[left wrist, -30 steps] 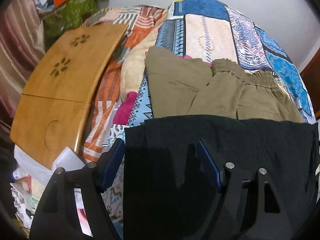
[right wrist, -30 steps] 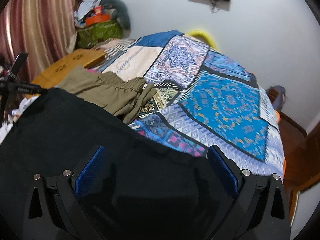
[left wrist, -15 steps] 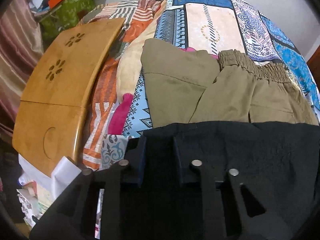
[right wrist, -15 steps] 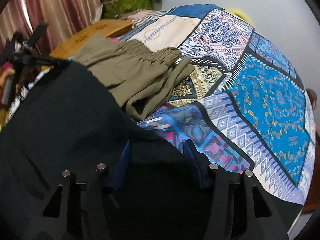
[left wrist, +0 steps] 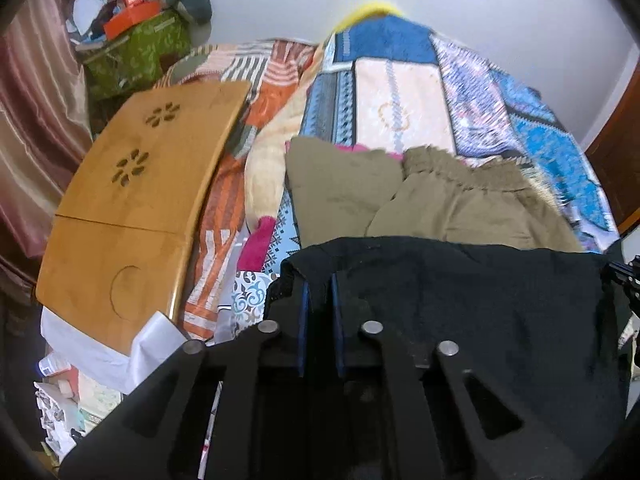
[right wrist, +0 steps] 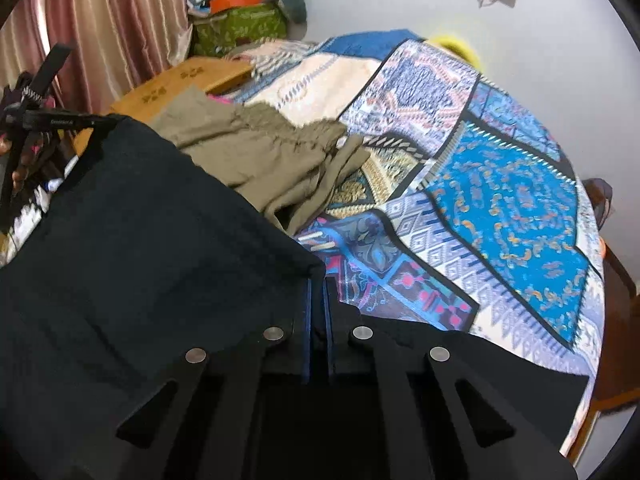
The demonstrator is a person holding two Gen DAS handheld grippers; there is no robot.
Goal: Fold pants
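Observation:
Black pants (left wrist: 460, 300) are stretched in front of both cameras over the near edge of the bed. My left gripper (left wrist: 318, 286) grips their left corner, its jaws closing the last bit with the cloth pinched between the blue pads (left wrist: 304, 320). My right gripper (right wrist: 318, 280) grips the other corner the same way, jaws closing, the hem caught between its pads (right wrist: 308, 312). In the right wrist view the black pants (right wrist: 140, 260) run from there up to the left gripper (right wrist: 108, 120), held by a hand at the left edge.
Olive pants (left wrist: 440, 208) lie crumpled on the patterned quilt (left wrist: 400, 100) just beyond the black cloth. A wooden lap tray (left wrist: 132, 220) rests at the bed's left side. A green box (left wrist: 136, 52) with clutter on it stands in the far left corner by the curtain.
Both grippers went from wide open over the black cloth to shut on its edge. The left one then lifted, and its corner of the cloth rose off the bed.

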